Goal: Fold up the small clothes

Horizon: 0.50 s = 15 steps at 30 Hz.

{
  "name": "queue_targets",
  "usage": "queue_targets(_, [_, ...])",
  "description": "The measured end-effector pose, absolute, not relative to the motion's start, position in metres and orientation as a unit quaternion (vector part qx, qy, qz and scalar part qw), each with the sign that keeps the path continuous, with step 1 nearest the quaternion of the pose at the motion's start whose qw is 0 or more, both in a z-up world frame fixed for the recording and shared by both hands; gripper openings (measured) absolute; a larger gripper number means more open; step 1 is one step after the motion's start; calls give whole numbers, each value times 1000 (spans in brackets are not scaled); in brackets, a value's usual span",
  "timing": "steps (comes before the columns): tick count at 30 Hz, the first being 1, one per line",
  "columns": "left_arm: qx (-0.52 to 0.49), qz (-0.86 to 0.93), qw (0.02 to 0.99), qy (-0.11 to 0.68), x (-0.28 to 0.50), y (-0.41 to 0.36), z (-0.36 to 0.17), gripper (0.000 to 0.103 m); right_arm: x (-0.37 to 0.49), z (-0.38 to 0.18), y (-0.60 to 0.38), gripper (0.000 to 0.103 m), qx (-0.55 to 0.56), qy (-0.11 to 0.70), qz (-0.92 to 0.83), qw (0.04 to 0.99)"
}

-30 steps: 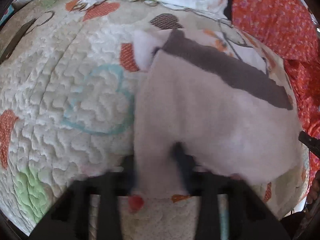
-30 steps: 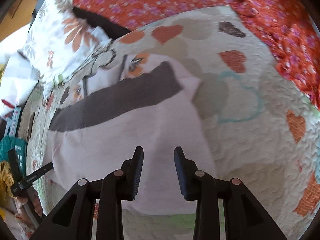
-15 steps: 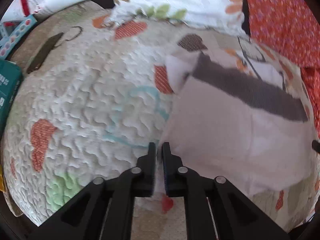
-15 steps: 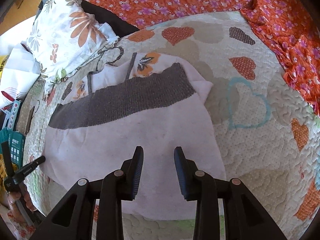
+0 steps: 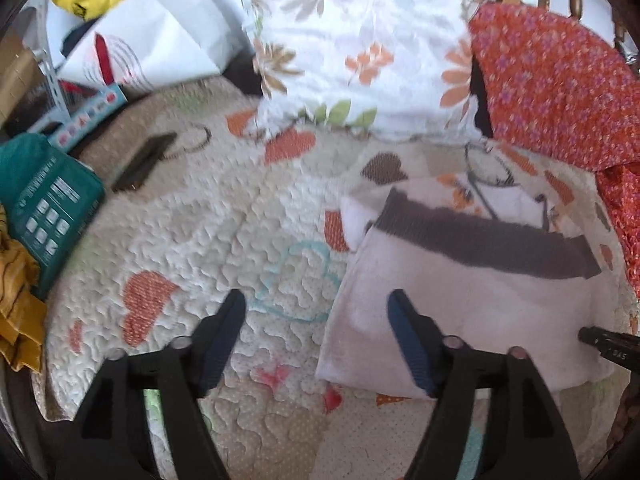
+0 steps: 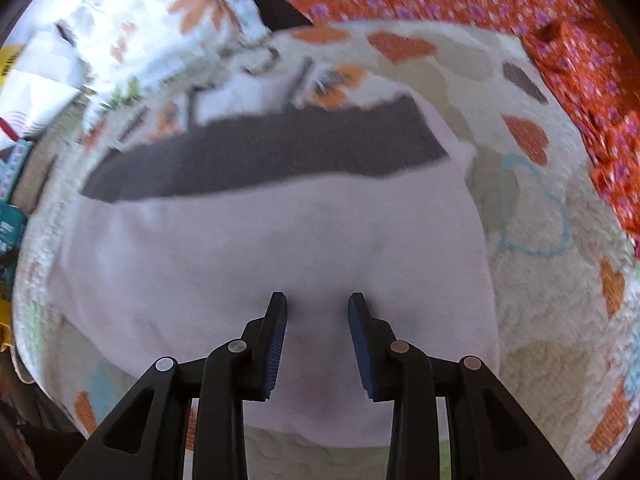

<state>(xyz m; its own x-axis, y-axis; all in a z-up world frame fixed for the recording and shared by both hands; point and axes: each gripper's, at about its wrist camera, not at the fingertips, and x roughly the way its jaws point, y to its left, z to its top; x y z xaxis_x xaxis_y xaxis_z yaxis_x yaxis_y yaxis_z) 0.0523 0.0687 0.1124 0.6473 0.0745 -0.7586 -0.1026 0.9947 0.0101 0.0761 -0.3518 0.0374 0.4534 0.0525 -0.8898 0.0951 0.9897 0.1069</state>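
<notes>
White garment [image 5: 472, 312] with grey band [image 5: 484, 246] flat on quilt [image 5: 192, 240], at 3 o'clock in left view, centre in right view. Left gripper [image 5: 316, 312] spread wide, above quilt beside garment's edge, holding nothing. Right gripper [image 6: 317, 312] parted, over garment's near part; touching cloth or not, unclear.

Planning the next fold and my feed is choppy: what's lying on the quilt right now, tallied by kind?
Garments on the quilt: 1, the white garment with a dark band
Pillows: 1, the floral pillow
Boxes: 1, the teal box
Dark flat objects with a ring: 1, the dark flat object
Total: 4
</notes>
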Motion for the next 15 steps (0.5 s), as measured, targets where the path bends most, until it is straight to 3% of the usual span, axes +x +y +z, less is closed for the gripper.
queue_targets(11, [-106, 1, 891, 441, 12, 63, 111, 80, 53, 76, -345, 35, 54, 461, -10, 885])
queue_targets(15, [-103, 22, 883, 458, 21, 61, 101, 81, 54, 79, -319, 40, 27, 448, 17, 893])
